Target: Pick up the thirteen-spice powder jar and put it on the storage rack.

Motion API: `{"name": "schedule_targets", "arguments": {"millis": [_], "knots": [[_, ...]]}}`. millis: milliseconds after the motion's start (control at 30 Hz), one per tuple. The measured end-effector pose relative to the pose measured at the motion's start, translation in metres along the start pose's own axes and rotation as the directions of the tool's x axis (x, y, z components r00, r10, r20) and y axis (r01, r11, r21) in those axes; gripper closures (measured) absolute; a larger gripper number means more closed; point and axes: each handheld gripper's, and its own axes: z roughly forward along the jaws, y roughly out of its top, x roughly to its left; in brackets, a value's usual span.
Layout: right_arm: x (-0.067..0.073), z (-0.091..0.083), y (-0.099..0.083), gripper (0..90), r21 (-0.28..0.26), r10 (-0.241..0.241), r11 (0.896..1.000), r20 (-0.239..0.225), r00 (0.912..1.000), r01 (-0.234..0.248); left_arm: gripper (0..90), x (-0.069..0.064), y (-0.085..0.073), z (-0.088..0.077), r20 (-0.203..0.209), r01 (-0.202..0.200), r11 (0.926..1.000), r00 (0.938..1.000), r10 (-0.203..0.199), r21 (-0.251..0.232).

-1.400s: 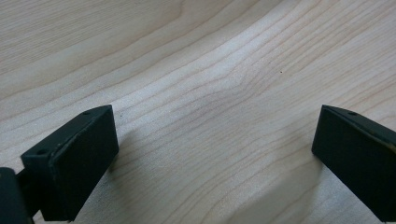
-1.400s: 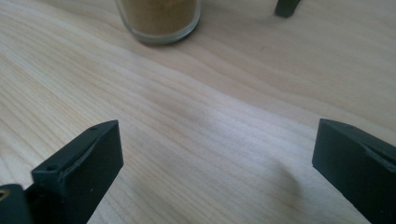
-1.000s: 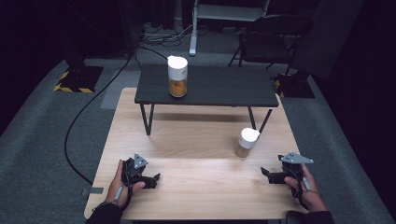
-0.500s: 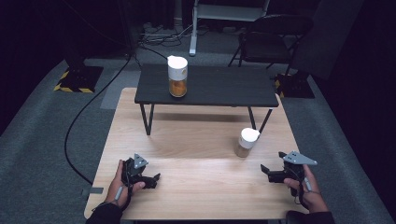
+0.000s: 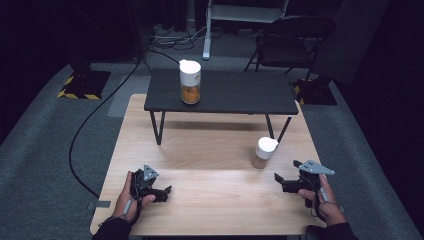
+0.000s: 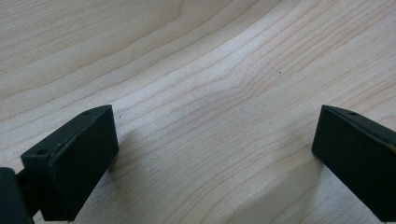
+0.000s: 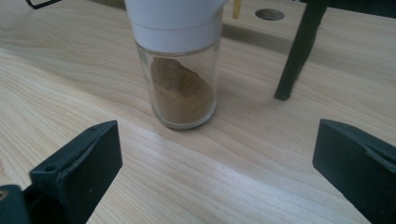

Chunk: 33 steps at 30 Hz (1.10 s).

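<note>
Materials and finishes of the table (image 5: 210, 200), jars and grippers.

The table is seen to be pale wood with a fine, wavy grain and a smooth, faintly satin finish. The near jar (image 7: 180, 84) is formed of clear, glossy glass, topped by a smooth white cap of plastic appearance; a brown, powdery, matt filling is held inside. The far jar (image 5: 190, 82) is of like make, with an orange-brown filling. The small stand (image 5: 222, 92) is topped in matt black board and carried on thin black legs of metal look. The left gripper (image 6: 210, 158) and right gripper (image 7: 215, 172) are fitted with matt black jaws of hard plastic look, slightly scuffed at the edges. The floor (image 5: 45, 150) is covered in grey, rough carpet.
</note>
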Motion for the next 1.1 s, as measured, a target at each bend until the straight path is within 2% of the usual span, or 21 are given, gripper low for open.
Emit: {"name": "schedule_targets", "arguments": {"millis": [367,500,867,1100], "knots": [[0.012,0.021,0.010,1.1,0.004,-0.017,1.000,0.013,0.9998,0.017,0.5,0.000,0.000,0.000,-0.001,0.001,1.0000,1.0000,-0.001,0.000],[0.013,0.025,0.010,1.0,0.001,0.011,1.000,0.018,0.9998,-0.011,0.4,0.000,0.000,0.000,-0.001,0.002,1.0000,1.0000,-0.002,0.000],[0.016,0.043,0.019,1.0,0.003,0.018,1.000,0.022,0.9996,-0.018,0.5,0.000,0.000,0.000,0.001,0.002,1.0000,1.0000,-0.002,-0.001],[0.017,0.056,0.024,1.3,0.019,0.033,0.999,0.004,0.9994,-0.033,0.5,0.000,0.000,0.000,0.001,0.000,1.0000,1.0000,0.000,-0.001]]}}
